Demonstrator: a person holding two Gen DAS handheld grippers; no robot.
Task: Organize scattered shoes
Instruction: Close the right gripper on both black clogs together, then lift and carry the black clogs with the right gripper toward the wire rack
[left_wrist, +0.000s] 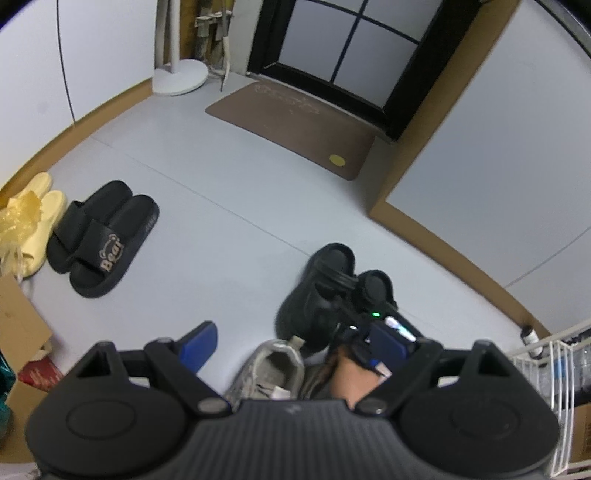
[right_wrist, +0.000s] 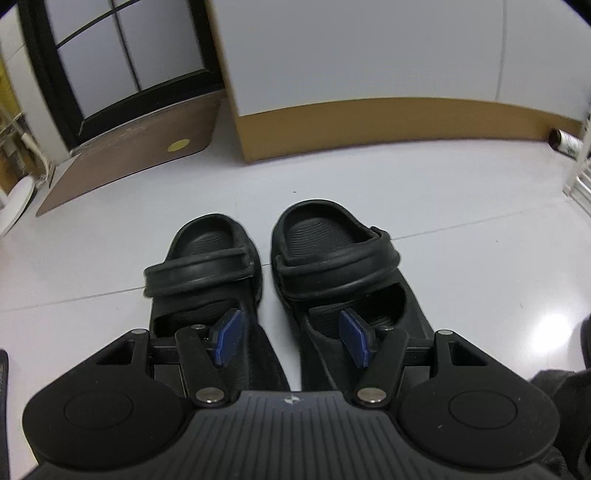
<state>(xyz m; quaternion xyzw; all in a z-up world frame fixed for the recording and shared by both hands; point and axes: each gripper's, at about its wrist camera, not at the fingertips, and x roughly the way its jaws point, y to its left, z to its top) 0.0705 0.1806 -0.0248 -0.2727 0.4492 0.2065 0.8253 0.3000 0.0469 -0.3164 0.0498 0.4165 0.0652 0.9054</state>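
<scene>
Two black clogs lie side by side on the pale floor, with a narrow gap between them. My right gripper hangs over their heel ends. One blue pad sits in the left clog's opening and the other in the right clog's. The inner walls lie between the pads, which are not pressing on them. My left gripper stands wide open over a grey sneaker without touching it. The same clogs lie just beyond the sneaker. By the left wall stand black "Bear" slides and yellow slippers.
A brown doormat lies before a black-framed door. A white round stand base is at the back left, and cardboard at the left. A white wire rack and a small bottle are at the right. A hand shows near the sneaker.
</scene>
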